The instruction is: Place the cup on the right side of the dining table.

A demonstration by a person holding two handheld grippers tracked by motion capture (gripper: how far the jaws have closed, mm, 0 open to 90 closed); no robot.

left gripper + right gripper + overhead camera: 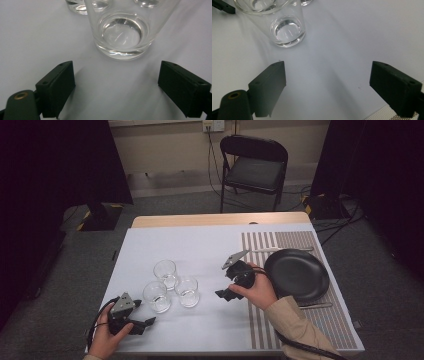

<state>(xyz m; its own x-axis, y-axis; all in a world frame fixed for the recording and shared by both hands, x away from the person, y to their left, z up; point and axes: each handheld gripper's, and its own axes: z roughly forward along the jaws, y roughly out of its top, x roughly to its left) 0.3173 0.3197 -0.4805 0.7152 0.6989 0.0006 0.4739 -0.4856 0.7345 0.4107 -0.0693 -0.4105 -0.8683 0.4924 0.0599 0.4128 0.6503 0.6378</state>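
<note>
Glasses — clear, upright, seemingly empty

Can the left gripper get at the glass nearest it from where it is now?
Probably yes. The left gripper is open, the nearest glass stands upright just ahead between its jaws' line, and only bare table lies between them.

Dim room, table evenly lit from above; soft shadows, gripper views slightly soft
</note>
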